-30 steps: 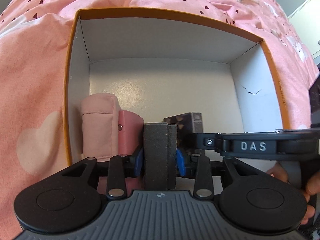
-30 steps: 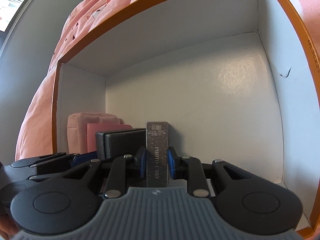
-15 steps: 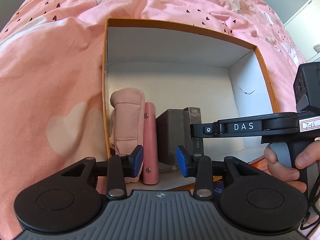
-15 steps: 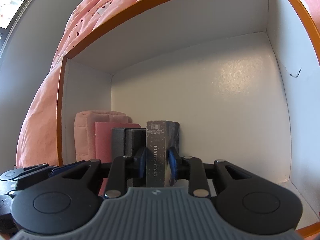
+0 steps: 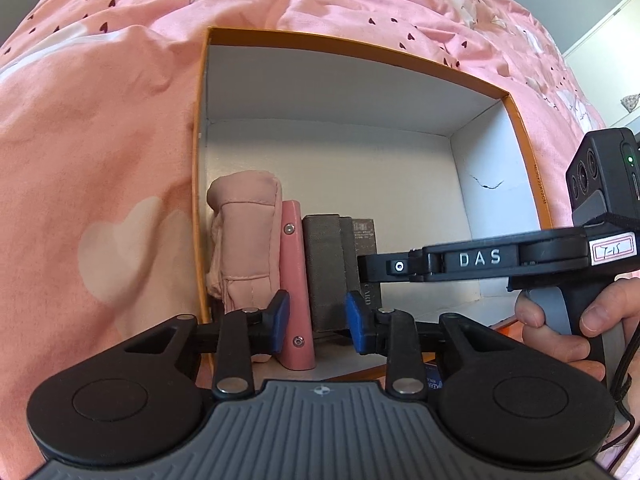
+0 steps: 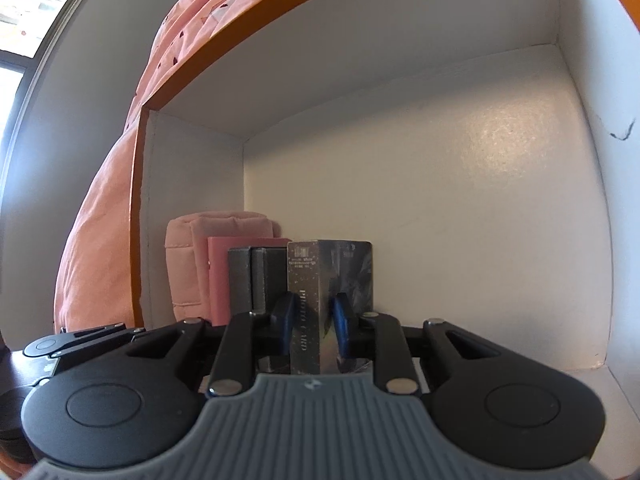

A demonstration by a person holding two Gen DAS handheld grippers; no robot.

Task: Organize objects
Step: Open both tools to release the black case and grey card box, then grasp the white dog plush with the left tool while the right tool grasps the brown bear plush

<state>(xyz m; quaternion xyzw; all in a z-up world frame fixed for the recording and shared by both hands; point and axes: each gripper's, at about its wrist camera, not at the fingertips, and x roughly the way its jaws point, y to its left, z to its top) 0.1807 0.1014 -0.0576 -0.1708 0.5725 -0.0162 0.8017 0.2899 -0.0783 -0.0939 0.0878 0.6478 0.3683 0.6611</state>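
Standing 4 things on edge along the left wall of the white box [image 5: 500,208] with the orange rim is what's going on, and the box itself sits on a pink bedspread [image 5: 100,140] with little hearts.

The right gripper [image 6: 311,326] is pinching the silver card box [image 6: 316,300] between its blue pads, and its jaws are closing a touch more on it. That card box stands upright, long axis vertical, last in the row and directly ahead of the right gripper, with loads of bare floor to its right. So the right hand is clearly the nearer 1, and I'd guess the next bit is just letting go and backing out without tipping it.

The left gripper [image 5: 317,322] is pulled back at the front edge of the box. Its jaws are closing with nothing pinched between them. The pink case [image 5: 296,280] and dark grey box [image 5: 324,264] only show through the gap further back, and the pink pouch [image 5: 244,240] is tucked against the wall.

Readable stuff: "PHOTO CARD" runs down the card box spine, a bit blurry. "DAS" is on the right gripper's arm, plus a handwritten tag that looks like "T-15".
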